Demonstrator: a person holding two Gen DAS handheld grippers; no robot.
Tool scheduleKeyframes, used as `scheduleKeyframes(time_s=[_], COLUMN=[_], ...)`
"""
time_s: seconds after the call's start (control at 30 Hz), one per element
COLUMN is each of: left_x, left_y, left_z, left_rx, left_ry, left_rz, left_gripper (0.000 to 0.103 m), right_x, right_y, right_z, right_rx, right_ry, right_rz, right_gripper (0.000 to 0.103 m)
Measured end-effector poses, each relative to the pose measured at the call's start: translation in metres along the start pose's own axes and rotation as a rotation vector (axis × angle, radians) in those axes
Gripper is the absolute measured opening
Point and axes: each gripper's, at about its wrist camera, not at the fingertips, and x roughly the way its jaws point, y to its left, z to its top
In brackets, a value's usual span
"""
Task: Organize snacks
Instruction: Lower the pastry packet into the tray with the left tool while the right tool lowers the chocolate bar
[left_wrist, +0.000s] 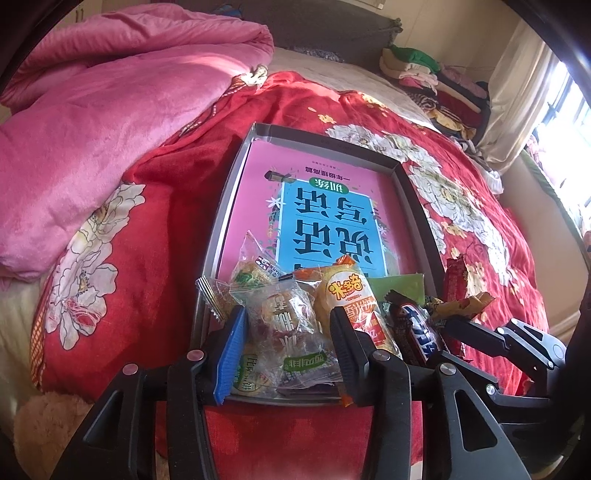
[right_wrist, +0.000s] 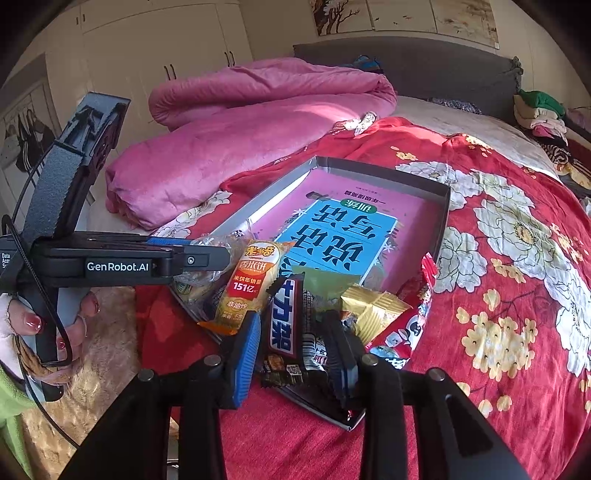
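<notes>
A grey shallow box (left_wrist: 227, 177) (right_wrist: 441, 218) lies on the red flowered quilt with a pink book (left_wrist: 325, 206) (right_wrist: 343, 229) inside. Snacks are piled at its near end. My left gripper (left_wrist: 286, 317) is open, its fingers on either side of a clear-wrapped pastry (left_wrist: 284, 314). An orange rice-cracker pack (left_wrist: 351, 299) (right_wrist: 251, 284) lies beside it. My right gripper (right_wrist: 293, 336) is open around a dark Snickers bar (right_wrist: 286, 325) (left_wrist: 421, 332). A gold packet (right_wrist: 373, 308) and a red packet (right_wrist: 413, 317) lie to the right.
A pink duvet (left_wrist: 110, 122) (right_wrist: 236, 133) is heaped at the back left. Folded clothes (left_wrist: 443, 85) (right_wrist: 543, 110) are stacked at the far right. White wardrobes (right_wrist: 155, 48) stand behind. A beige rug (right_wrist: 99, 369) lies beside the bed.
</notes>
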Motion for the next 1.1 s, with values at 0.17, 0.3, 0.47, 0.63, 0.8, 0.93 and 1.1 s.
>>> scheduleKeyframes(time_s=[0.17,0.3,0.47,0.63,0.8,0.93,1.1], left_x=[-0.001,-0.003,-0.006,-0.009,-0.014,-0.018,-0.029], left_y=[-0.001,-0.003,-0.004,-0.006,-0.010,-0.011,-0.015], left_z=[0.000,0.000,0.001,0.001,0.001,0.002,0.003], left_rx=[0.004,0.011,0.021,0.030,0.047,0.048,0.052], left_ry=[-0.005,-0.013,-0.028,-0.044,-0.069,-0.080,-0.108], left_rz=[0.001,0.000,0.005,0.002,0.018,0.020,0.027], left_gripper=[0.052,0.055,0.061,0.063,0.072,0.075,0.077], right_x=[0.003,0.006,0.003,0.002,-0.003,-0.008,-0.018], right_y=[0.001,0.001,0.001,0.002,0.002,0.004,0.008], right_z=[-0.001,-0.003,-0.002,-0.002,0.000,0.001,0.003], right_rx=[-0.008,-0.011,-0.014,-0.014,-0.015,-0.017,-0.029], right_ry=[0.015,0.026,0.017,0.012,-0.010,-0.024,-0.053], right_rz=[-0.003,-0.007,-0.007,-0.013,-0.015,-0.018,-0.025], right_gripper=[0.037,0.038,0.039,0.041,0.047,0.051,0.056])
